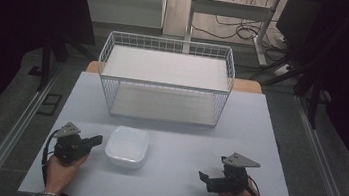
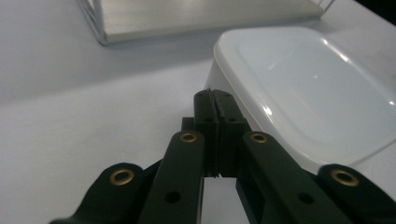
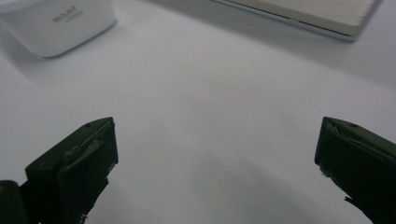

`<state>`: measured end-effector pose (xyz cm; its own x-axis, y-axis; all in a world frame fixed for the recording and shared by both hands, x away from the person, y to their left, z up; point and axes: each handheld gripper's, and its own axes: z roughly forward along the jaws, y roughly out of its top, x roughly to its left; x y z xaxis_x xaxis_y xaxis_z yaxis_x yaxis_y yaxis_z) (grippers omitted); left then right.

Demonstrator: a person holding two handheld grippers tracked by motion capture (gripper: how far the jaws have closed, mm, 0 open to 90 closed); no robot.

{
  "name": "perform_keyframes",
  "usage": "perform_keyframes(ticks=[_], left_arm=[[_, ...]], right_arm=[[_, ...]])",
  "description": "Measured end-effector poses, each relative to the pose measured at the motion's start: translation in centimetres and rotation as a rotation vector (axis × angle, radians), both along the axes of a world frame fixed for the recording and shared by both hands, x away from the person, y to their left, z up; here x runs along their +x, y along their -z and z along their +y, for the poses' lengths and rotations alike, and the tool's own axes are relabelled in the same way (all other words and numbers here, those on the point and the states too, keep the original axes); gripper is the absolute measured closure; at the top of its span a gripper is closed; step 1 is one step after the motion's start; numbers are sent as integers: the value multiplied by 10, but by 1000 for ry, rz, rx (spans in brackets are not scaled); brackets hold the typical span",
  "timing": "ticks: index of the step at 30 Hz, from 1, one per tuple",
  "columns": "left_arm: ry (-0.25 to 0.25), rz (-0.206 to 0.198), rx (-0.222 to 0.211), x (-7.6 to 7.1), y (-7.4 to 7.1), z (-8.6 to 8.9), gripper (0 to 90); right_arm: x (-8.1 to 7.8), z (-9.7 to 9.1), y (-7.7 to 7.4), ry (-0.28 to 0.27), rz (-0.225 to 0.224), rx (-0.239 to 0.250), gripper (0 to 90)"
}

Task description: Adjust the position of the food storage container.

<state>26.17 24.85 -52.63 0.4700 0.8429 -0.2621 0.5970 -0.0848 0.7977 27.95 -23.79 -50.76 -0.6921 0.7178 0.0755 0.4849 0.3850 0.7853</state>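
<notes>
**Mia:** Why is the left gripper [image 1: 97,140] sitting so close to the white box [image 1: 127,146]?

**Ben:** I think it is getting ready to push it. Its jaws are pressed together, with nothing between them, so they make one blunt tip. That tip is pointing at the side of the box, just beside it. I cannot tell if it is touching yet.

**Mia:** Where is the box sitting?

**Ben:** It is lying flat on the counter [image 1: 177,179], near the front, a bit to the left of the middle. Its lid is on. The wire basket [image 1: 164,79] is standing behind it, farther back on the counter.

**Mia:** Is the box maybe going to the basket?

**Ben:** That is my guess. The basket is open at the top and has a white shelf inside, so there is room for it.

**Mia:** And what is the right gripper [image 1: 201,176] doing?

**Ben:** It is waiting low over the counter, well apart from the box. Its jaws are spread wide and holding nothing. They are pointing across the counter toward the box.

**Mia:** Why spread wide?

**Ben:** The box is wide, so the jaws are staying wide, maybe to catch or hold the other side when the left one is pushing.

**Mia:** Could it go wrong?

**Ben:** The box looks smooth, so it might be sliding sideways or turning.
</notes>
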Motion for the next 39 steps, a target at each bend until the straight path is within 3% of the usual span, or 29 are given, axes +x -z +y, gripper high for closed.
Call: perform_keyframes(ticks=[2,11,18,22,29,34,39], left_arm=[[26,10,30,3,1,-11,900],[61,19,26,6,-1,-28,898],[89,21,34,7,-3,-44,898],[117,23,36,8,-5,-56,897],[169,24,42,6,-8,-79,892],[219,20,33,6,-8,-99,882],[218,15,38,7,-8,-101,834]], right_arm=[[3,3,-2,-10,31,15,0],[15,18,-4,-63,120,54,107],[23,29,-3,-94,123,35,223],[28,37,-7,-119,101,40,321],[34,42,-12,-127,75,42,403],[32,38,-14,-114,56,27,406],[29,35,-10,-110,61,6,364]])
